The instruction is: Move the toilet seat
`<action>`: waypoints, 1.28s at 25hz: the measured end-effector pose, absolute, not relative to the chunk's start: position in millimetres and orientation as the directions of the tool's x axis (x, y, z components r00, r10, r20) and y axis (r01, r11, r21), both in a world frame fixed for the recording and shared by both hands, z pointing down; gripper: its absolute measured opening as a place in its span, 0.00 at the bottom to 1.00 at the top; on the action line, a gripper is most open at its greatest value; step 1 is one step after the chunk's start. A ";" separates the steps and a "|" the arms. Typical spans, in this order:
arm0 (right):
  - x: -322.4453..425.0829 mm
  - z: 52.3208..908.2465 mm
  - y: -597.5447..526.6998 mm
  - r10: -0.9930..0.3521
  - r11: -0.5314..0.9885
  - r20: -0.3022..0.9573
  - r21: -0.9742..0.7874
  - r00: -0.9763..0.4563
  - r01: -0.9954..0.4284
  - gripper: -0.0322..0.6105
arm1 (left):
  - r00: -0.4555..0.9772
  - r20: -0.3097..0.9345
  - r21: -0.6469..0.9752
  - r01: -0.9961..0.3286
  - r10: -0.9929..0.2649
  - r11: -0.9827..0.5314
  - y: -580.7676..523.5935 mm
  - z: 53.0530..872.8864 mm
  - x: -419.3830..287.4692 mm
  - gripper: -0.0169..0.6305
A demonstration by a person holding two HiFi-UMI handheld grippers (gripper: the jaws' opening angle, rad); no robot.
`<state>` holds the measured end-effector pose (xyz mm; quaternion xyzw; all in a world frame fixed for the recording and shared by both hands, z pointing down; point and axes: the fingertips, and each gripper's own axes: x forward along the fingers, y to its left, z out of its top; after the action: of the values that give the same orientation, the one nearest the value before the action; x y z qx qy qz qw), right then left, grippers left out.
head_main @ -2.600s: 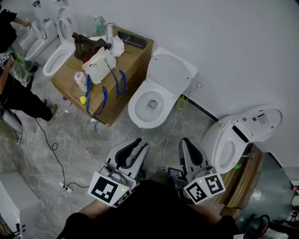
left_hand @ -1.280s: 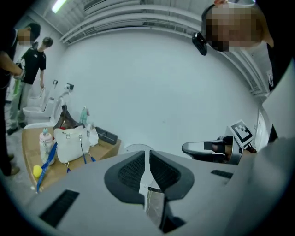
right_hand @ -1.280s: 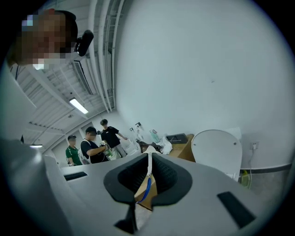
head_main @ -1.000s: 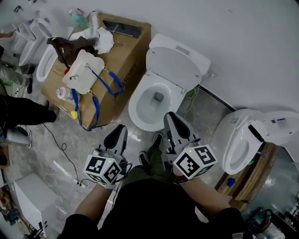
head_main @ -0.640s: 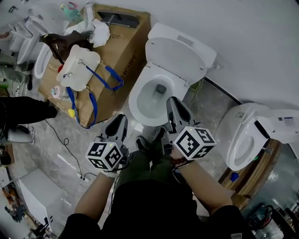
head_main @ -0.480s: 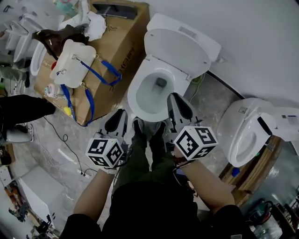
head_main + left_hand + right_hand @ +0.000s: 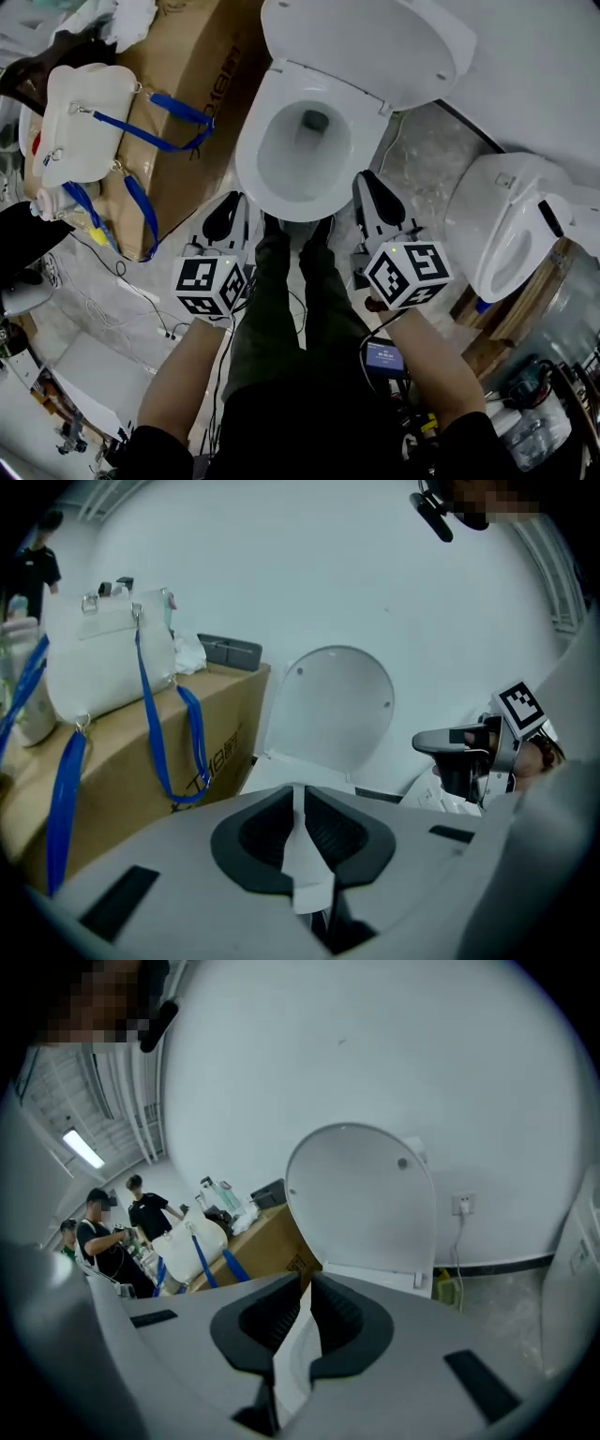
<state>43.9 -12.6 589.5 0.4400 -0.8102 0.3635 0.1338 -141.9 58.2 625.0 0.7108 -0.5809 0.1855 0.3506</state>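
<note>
**A:** Where is the toilet seat?

**B:** The toilet seat (image 7: pixel 375 42) is raised. It stands upright at the far end of a white toilet bowl (image 7: pixel 248 169), with a pale wall behind it. The open bowl lies in front of the person, whose legs (image 7: pixel 281 309) in dark trousers reach to its near edge. Both gripper views face the seat's smooth white underside, which has two small round bumpers.

**A:** What are the two tools doing?

**B:** The left gripper (image 7: pixel 228 202) hangs just beside the near left edge of the bowl. The right gripper (image 7: pixel 370 180) hangs just beside its near right edge. Both point toward the toilet. Neither touches the seat or the bowl. Each has its dark jaws drawn together with only a thin slit between them, and nothing is gripped in either.

**A:** What else is around?

**B:** A cardboard box (image 7: pixel 197 84) sits just left of the toilet. A white bag (image 7: pixel 80 127) with blue straps rests on top of the box. A second white toilet (image 7: pixel 502 225) stands to the right. In the right gripper view, people in dark clothes (image 7: pixel 103 1237) stand far off to the left.
</note>
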 end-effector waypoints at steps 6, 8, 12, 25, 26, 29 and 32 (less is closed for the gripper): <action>57.0 700.1 13.0 -0.500 0.217 0.656 -0.538 -0.566 -0.815 0.11 | 0.279 0.760 0.287 -0.954 -0.587 -0.081 66.3 717.3 -159.0 0.11; 60.3 727.9 24.3 -0.469 0.182 0.685 -0.542 -0.557 -0.820 0.12 | 0.286 0.782 0.304 -0.951 -0.554 -0.061 72.0 744.8 -162.4 0.15; 62.7 776.1 49.1 -0.405 0.066 0.735 -0.570 -0.544 -0.819 0.32 | 0.303 0.810 0.335 -0.942 -0.502 -0.027 83.1 785.3 -165.2 0.22; 68.1 884.3 137.7 -0.211 -0.118 0.831 -0.544 -0.514 -0.831 0.43 | 0.420 0.852 0.475 -0.871 -0.312 0.127 115.0 881.1 -163.5 0.39; 66.2 889.2 140.2 -0.207 -0.125 0.828 -0.550 -0.521 -0.826 0.45 | 0.423 0.854 0.476 -0.871 -0.301 0.125 116.3 886.5 -163.1 0.40; 62.4 903.5 140.3 -0.218 -0.182 0.818 -0.570 -0.533 -0.801 0.48 | 0.431 0.860 0.477 -0.868 -0.273 0.135 121.2 901.9 -162.6 0.42; 62.6 915.7 128.7 -0.247 -0.221 0.818 -0.570 -0.520 -0.792 0.48 | 0.441 0.859 0.488 -0.859 -0.261 0.154 123.2 911.7 -159.4 0.42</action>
<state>62.6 128.7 915.7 0.4422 -0.5871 0.6443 0.2114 -159.4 123.2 911.7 0.6007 -0.4663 0.2493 0.5997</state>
